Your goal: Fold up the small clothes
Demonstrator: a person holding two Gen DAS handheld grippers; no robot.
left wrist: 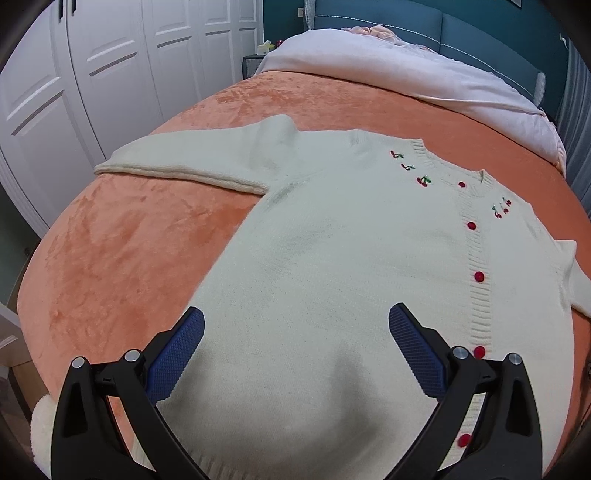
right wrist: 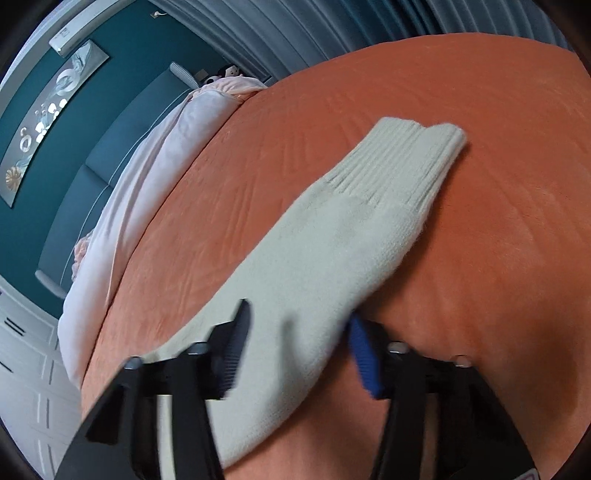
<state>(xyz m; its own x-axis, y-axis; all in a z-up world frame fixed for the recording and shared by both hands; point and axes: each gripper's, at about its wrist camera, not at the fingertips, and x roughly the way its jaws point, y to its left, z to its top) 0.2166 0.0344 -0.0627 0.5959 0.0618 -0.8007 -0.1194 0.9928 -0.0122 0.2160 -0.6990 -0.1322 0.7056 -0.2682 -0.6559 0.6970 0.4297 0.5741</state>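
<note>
Sleeve-fold step in hand: cream cardigan (left wrist: 332, 266) flat on orange bed (left wrist: 122, 240), left claw (left wrist: 295, 332) open above hem, right claw (right wrist: 299, 332) around sleeve (right wrist: 332, 236), grip unclear, cuff toward 1 o'clock; next, presumably sleeve across body.

A home bedroom: a bed (left wrist: 147, 229) covered with an orange plush blanket, a pale duvet (left wrist: 406, 70) bunched against a padded teal headboard (left wrist: 480, 33), white panelled wardrobe doors (left wrist: 110, 66), grey curtains (right wrist: 332, 26) and a framed picture (right wrist: 40, 122) on the teal wall.
</note>
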